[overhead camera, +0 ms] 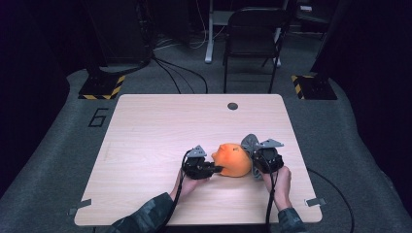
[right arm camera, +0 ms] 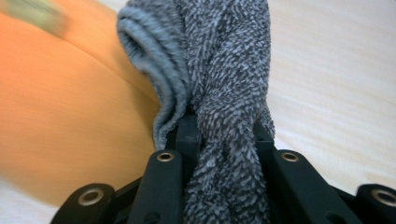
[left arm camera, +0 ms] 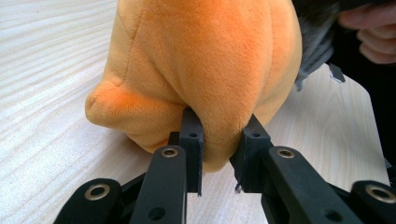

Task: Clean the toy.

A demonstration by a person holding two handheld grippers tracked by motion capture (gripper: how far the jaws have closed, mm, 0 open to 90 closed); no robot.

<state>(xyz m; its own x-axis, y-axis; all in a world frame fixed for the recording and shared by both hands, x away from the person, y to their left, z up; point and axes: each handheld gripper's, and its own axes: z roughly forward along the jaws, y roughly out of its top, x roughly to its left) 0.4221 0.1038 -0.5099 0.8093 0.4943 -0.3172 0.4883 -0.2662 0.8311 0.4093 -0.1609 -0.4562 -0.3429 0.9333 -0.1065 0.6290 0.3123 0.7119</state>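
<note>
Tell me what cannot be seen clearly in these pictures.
- High view: the plush is too small to tell what it is; its left end is hidden by the left tool.
- High view: the grey cloth is partly hidden behind the right tool.
- Right gripper view: the cloth's top and bottom are cut off by the edges; the greenish patch is blurred.

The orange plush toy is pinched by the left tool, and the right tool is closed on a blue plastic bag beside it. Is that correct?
Not fully. The left tool does pinch the orange plush toy, but the right tool is closed on a grey fuzzy cloth, not a blue plastic bag. The right gripper view shows it.
</note>
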